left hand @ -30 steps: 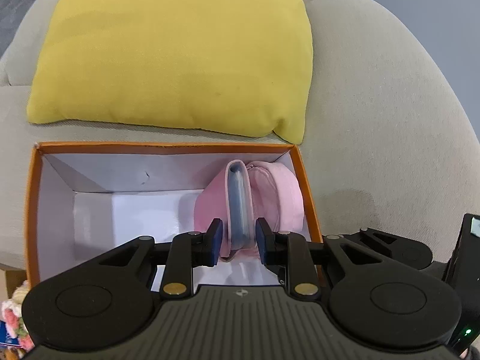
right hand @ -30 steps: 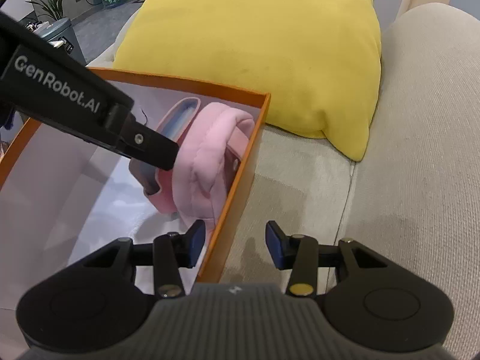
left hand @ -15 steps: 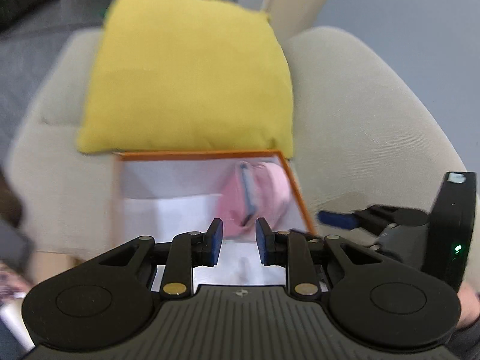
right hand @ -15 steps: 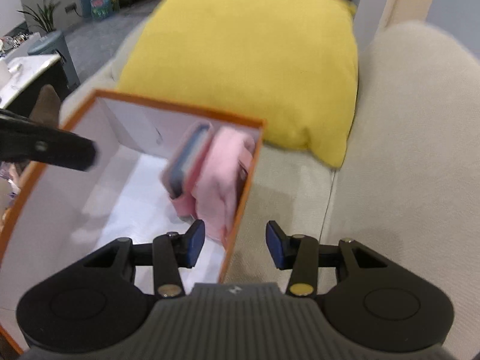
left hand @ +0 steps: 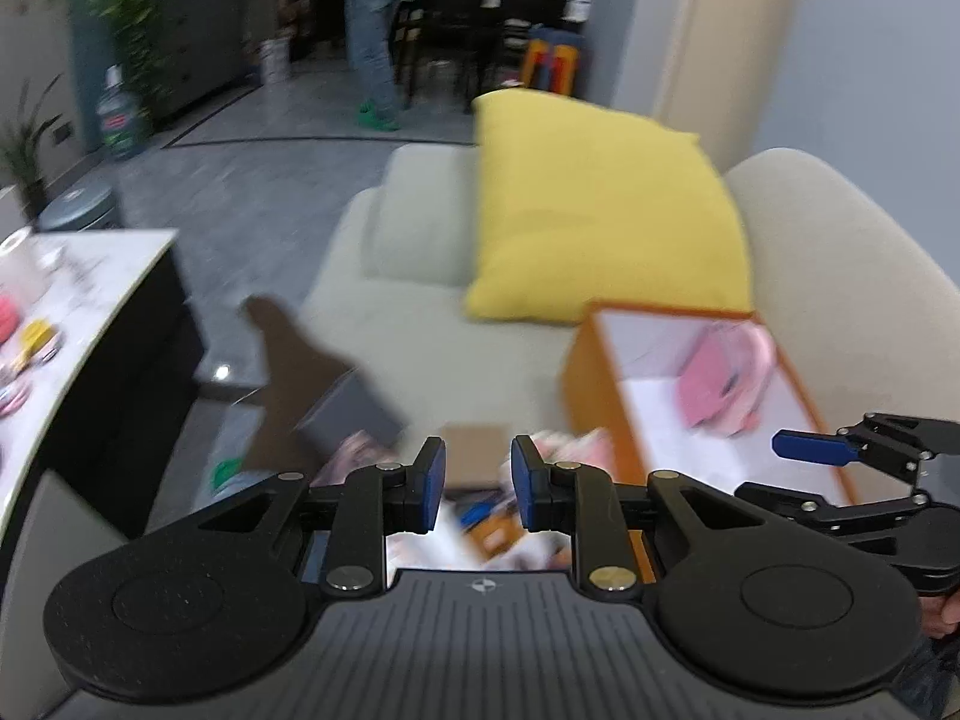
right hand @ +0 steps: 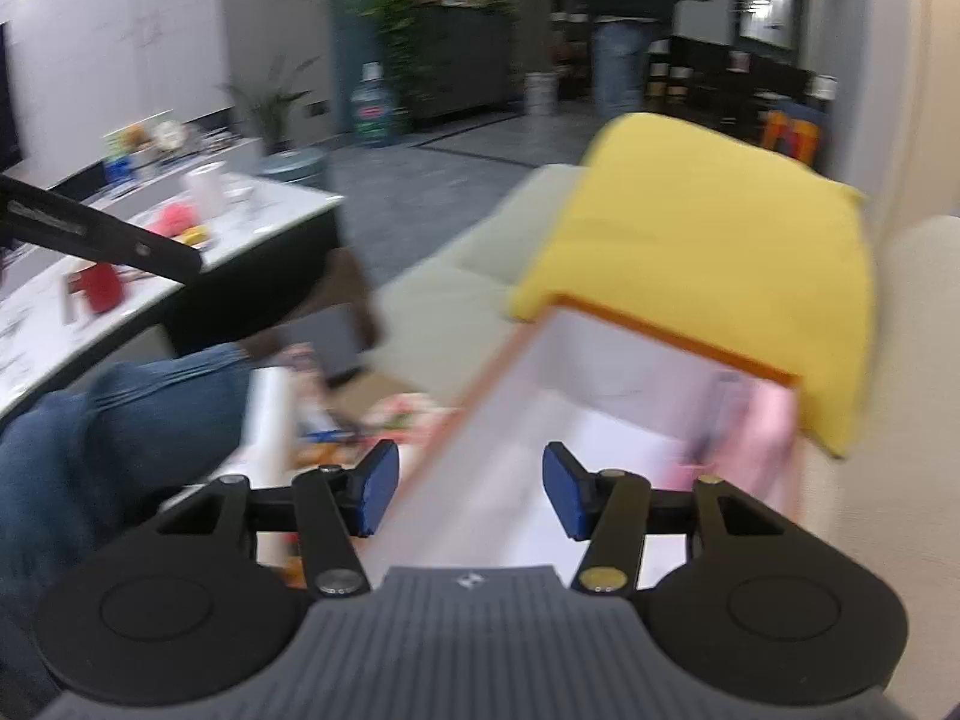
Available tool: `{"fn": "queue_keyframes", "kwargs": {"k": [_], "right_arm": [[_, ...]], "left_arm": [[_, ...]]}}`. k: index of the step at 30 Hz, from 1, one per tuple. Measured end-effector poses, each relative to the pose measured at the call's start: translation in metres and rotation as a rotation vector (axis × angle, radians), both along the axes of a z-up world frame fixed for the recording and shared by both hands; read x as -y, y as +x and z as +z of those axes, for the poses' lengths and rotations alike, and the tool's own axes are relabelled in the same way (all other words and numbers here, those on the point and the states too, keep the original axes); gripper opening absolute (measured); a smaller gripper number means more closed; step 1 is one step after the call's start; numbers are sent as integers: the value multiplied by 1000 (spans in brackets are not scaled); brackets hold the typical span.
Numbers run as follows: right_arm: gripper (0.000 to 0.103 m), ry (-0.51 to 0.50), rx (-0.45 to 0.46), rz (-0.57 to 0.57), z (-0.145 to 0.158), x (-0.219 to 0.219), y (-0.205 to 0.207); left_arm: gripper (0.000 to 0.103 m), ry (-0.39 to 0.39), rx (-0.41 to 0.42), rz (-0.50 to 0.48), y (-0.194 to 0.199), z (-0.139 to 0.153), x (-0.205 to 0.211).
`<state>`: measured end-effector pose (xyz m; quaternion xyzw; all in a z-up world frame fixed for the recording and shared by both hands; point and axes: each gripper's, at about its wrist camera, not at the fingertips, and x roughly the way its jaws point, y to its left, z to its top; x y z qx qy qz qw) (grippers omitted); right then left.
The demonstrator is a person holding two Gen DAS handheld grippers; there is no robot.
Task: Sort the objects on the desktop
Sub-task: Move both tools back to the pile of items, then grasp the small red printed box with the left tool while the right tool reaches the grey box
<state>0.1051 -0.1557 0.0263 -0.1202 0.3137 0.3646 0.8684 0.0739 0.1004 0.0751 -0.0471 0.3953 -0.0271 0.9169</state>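
An orange box [left hand: 579,372] with a white inside lies on the beige sofa, in front of a yellow cushion [left hand: 600,210]. A pink soft item [left hand: 726,378] with a blue-grey piece leans in the box's far right corner. My left gripper [left hand: 477,483] hangs left of the box over a blurred heap of colourful objects [left hand: 480,522]; its jaws stand narrowly apart with nothing between them. My right gripper [right hand: 471,489] hovers above the box's left rim [right hand: 678,330]. Its jaws are opening, and they hold nothing. The pink item [right hand: 774,432] shows blurred at the right.
A white marble table [left hand: 90,282] with small objects stands at the left; it also appears as the table [right hand: 240,210] in the right wrist view. A knee in jeans [right hand: 120,420] is at lower left. Someone stands far back [left hand: 372,30]. The sofa arm [left hand: 840,252] curves behind the box.
Both grippers have pulled back and up from the box and swung left, bringing the room and table into view. The right jaws have widened. The pink item has stayed in the box.
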Motion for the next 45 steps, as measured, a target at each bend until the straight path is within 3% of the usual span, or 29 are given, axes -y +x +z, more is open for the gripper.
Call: {"fn": "queue_keyframes", "kwargs": {"k": [6, 10, 18, 20, 22, 26, 35, 40, 45], "right_arm": [[42, -56, -58, 110, -6, -64, -30], [35, -108, -115, 128, -21, -92, -20], [34, -213, -166, 128, -39, -141, 27], [34, -234, -178, 135, -43, -153, 43], [34, -258, -195, 141, -46, -162, 56], [34, -310, -209, 144, -55, -179, 84], [34, -333, -248, 203, -74, -197, 107], [34, -338, -263, 220, -82, -203, 114], [34, -337, -270, 232, -87, -209, 120]], "left_arm": [[26, -41, -64, 31, -12, -29, -42], [26, -54, -91, 26, -9, -52, -57], [29, -61, -126, -31, 31, -87, -88], [37, -47, -139, -85, 48, -94, -91], [54, -38, -154, -128, 64, -102, -94], [55, -3, -204, -196, 94, -120, -94], [56, -24, -337, -282, 136, -158, -103], [65, -95, -377, -325, 145, -171, -104], [64, -167, -414, -323, 154, -176, -110]]}}
